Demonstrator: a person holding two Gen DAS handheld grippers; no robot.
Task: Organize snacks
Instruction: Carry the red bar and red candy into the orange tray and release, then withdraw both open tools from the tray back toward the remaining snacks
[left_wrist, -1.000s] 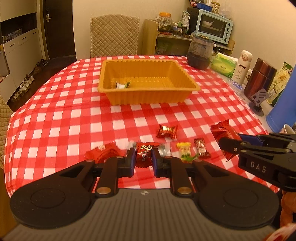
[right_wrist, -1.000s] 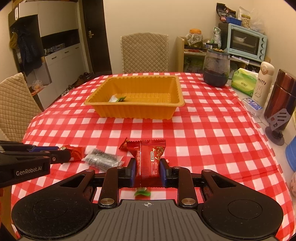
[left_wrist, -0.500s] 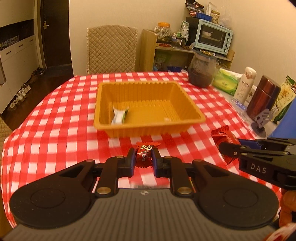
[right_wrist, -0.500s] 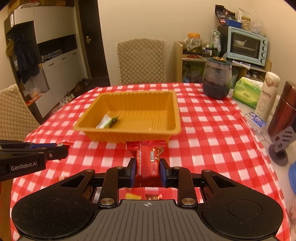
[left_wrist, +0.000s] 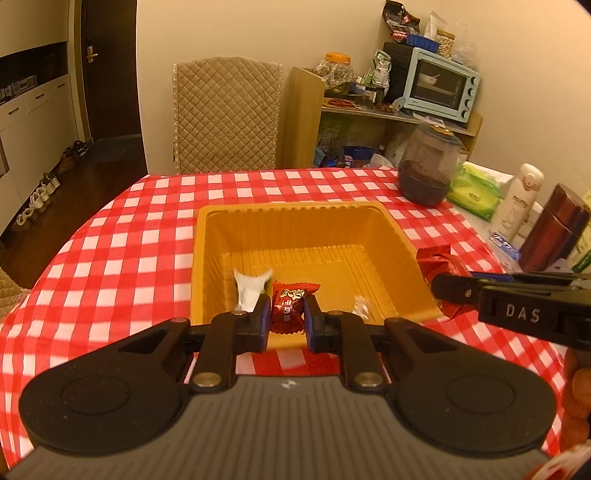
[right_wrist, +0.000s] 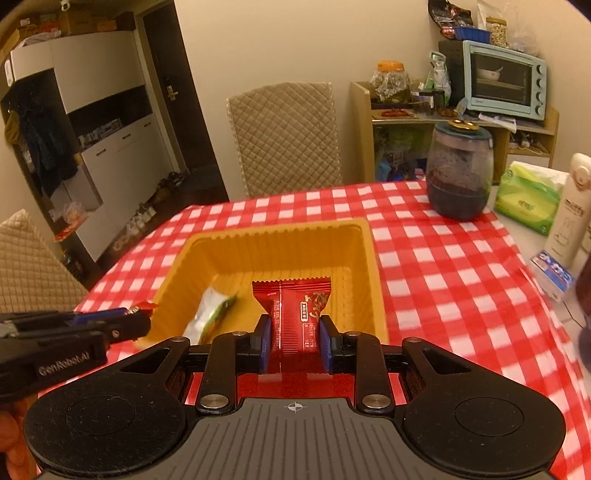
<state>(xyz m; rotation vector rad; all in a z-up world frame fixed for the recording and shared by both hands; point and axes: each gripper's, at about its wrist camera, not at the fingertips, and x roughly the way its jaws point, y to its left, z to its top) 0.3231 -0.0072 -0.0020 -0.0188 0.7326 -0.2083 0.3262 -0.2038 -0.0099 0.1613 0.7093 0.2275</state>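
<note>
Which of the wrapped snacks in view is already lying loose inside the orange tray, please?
The white-and-green packet, lying on the orange tray's floor. The small red candy and the larger red packet are each clamped in a gripper.

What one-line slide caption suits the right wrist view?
Right gripper clamps a red foil snack packet over the orange plastic tray on a red-checked tablecloth.

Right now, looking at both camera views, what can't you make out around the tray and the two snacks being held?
- Left wrist view: the tray's near wall, hidden behind the left hand-held gripper and its red candy.
- Right wrist view: the red snack bar's lower end, hidden by the right hand-held gripper.
- Right wrist view: the green-and-white packet, blurred, print unreadable.
</note>
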